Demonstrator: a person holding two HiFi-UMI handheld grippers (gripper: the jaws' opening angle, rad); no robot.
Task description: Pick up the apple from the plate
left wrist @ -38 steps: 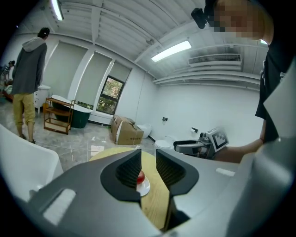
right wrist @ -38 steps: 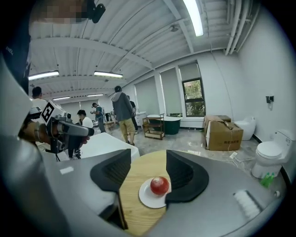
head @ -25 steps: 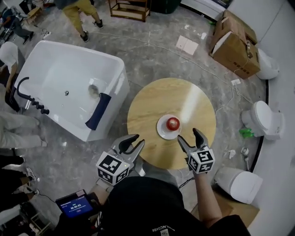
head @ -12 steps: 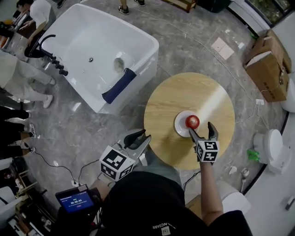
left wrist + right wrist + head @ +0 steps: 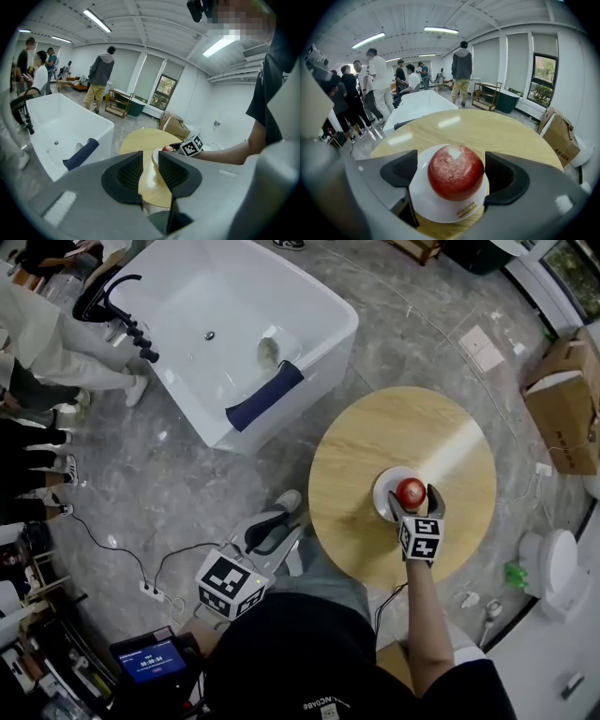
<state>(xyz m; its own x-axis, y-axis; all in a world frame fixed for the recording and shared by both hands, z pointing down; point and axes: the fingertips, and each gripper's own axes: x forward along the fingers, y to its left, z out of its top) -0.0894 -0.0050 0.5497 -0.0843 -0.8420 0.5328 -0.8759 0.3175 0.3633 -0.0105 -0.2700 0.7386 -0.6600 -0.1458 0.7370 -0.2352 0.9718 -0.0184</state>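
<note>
Opening jaws: right gripper (image 5: 413, 500) just spread wide as I dropped it; apple (image 5: 455, 172) sits between, untouched.
Apple: on its plate (image 5: 440, 206), on the table (image 5: 375, 446).
Left gripper (image 5: 150, 173): off-table, jaws barely apart, empty.
Next: squeeze, I'd say.

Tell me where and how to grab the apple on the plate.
Grip the apple across its widest middle, a pad on each rounded flank, coming down from the near side. It is round and stands alone on the white plate, so both flanks are free. The right claw, whose jaws have just been opening, straddles it without touching.
</note>
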